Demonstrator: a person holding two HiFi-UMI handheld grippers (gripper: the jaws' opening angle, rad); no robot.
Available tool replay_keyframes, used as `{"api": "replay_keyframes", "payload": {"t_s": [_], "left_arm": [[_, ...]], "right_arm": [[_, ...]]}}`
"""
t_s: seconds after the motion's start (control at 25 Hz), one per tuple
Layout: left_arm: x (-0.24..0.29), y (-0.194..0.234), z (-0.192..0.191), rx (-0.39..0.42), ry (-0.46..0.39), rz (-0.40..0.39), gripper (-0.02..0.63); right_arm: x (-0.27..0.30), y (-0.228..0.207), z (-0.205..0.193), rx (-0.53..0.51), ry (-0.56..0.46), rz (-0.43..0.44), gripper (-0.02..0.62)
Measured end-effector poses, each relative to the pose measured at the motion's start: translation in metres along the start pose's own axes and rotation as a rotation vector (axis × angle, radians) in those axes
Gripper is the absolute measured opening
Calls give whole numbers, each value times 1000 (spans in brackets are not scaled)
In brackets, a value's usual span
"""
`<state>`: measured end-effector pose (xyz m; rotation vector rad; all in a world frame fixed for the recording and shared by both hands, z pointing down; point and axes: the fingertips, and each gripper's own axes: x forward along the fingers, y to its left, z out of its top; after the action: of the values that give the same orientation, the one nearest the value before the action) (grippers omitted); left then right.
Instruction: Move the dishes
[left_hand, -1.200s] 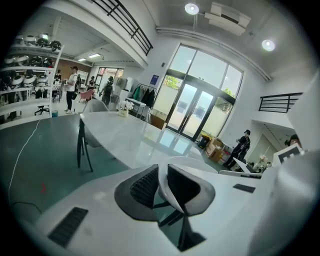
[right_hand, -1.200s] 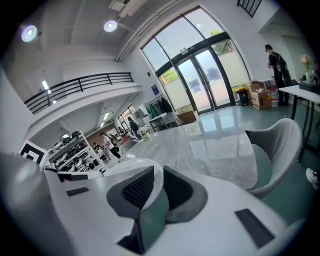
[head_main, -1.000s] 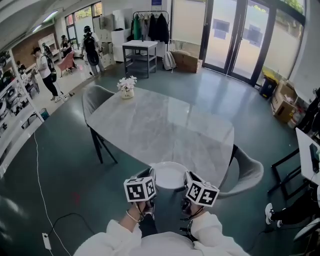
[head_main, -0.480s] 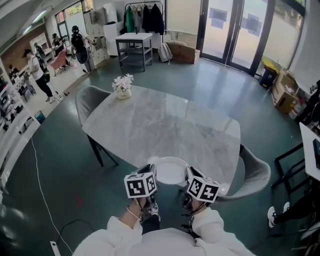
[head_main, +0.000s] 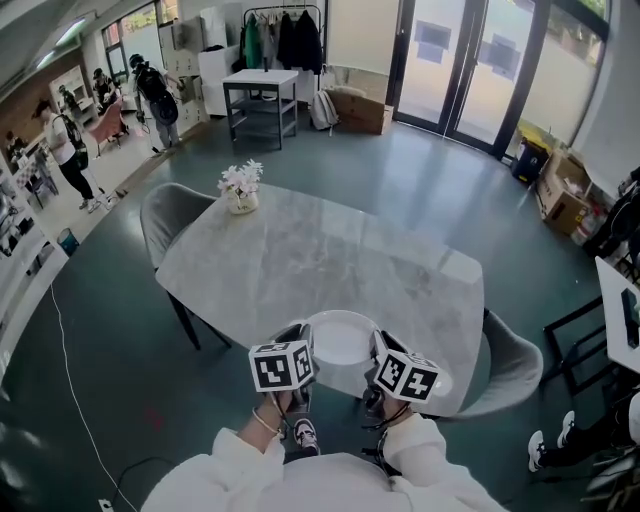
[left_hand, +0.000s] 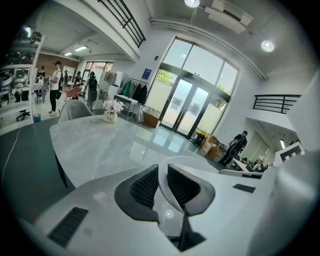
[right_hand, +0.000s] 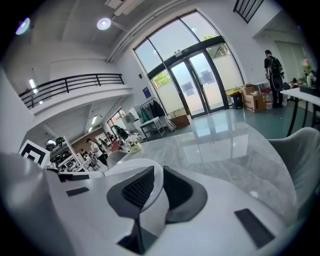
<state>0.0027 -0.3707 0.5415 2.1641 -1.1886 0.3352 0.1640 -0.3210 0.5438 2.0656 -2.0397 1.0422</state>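
Note:
I hold a round white dish (head_main: 340, 338) by its rim from both sides, above the near edge of the grey marble table (head_main: 300, 250). My left gripper (head_main: 304, 348) is shut on the dish's left rim, and my right gripper (head_main: 374, 354) on its right rim. In the left gripper view the white rim (left_hand: 163, 192) runs between the dark ribbed pads (left_hand: 145, 186) of the left gripper (left_hand: 163, 172). The right gripper view shows the dish (right_hand: 127, 167) pinched the same way in the right gripper (right_hand: 159, 175).
A vase of white flowers (head_main: 240, 188) stands at the table's far left corner. Grey chairs sit at the left (head_main: 165, 215) and near right (head_main: 512, 362). People stand at the far left (head_main: 60, 150). Cardboard boxes (head_main: 560, 200) lie at the right.
Both grippers and the dish have moved forward together, from just short of the table to over its near edge. The grip on the rim is unchanged.

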Motion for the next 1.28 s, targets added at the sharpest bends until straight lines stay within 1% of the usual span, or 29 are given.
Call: {"api": "replay_keyframes", "payload": {"t_s": [0.24,0.36,0.48,0.64,0.88,1.04,1.16,1.28], "left_arm": [[29,15,32,17,0,-35,58],[44,17,41,24,6,-57,58],[57,21,45,20,16,-80,58],[71,21,38,-4,48,-97,58],[94,31,39,-21,81,-91,58],[113,32,51,0,83,-79,58],[120,36,62,20,87,-62,58],[131,33,70,32,87,-64,58]], "right_arm": [[31,7,22,4,-24,-31,110],[42,5,29,6,-32,-51,110],[50,4,33,5,-30,-75,110],[57,-6,32,2,-5,-104,110],[78,-12,34,4,28,-116,109],[98,-19,44,8,34,-112,110],[108,-15,52,-10,34,-106,110],[117,-22,59,12,33,-108,110]]}}
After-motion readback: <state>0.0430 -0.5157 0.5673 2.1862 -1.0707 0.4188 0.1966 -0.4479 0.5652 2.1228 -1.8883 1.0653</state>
